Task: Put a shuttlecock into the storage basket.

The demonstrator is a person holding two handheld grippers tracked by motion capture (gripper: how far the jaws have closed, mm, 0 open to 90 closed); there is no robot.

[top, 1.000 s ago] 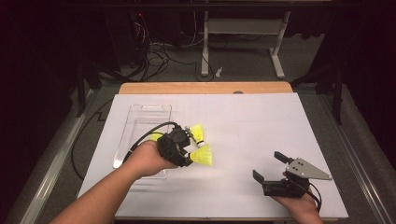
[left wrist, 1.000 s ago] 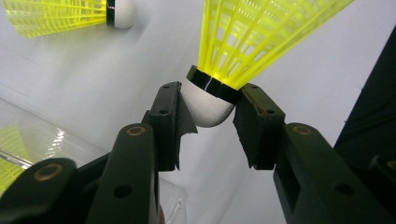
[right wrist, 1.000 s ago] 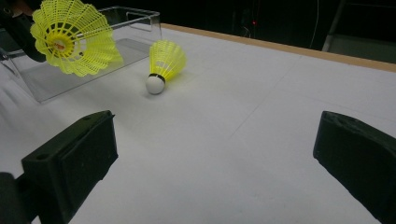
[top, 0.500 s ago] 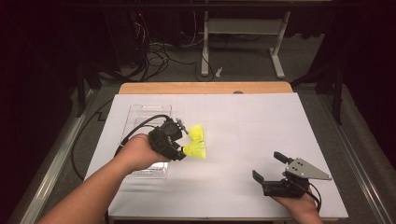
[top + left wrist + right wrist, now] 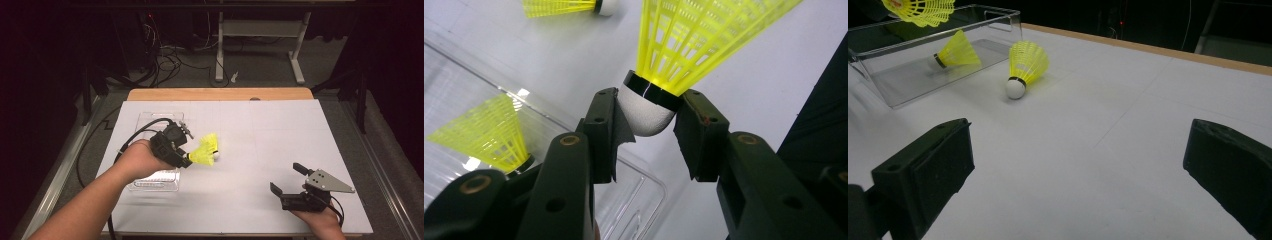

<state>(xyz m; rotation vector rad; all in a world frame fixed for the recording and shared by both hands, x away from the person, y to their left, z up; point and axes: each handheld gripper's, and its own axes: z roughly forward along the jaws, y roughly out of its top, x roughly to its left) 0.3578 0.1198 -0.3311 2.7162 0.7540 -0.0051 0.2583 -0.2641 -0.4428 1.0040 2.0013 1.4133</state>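
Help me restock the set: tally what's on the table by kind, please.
Yellow shuttlecocks: 3 (one in the left claw, one lying in the clear tray, one on the white table)
Clear plastic tray: 1
Total: 4

A white sheet (image 5: 280, 140) covers the tabletop, faint straight seams crossing it. Along the far side a strip of bare wooden table edge (image 5: 220, 94) shows, also seen in the right gripper view (image 5: 1148, 48). Beyond it lies grey carpet (image 5: 260, 70), with a tangle of black cables (image 5: 170, 55) near a white desk frame (image 5: 260, 29). A small white scrap (image 5: 233, 77) lies just beside the frame's left foot. Grey metal rails (image 5: 65, 165) flank the table.
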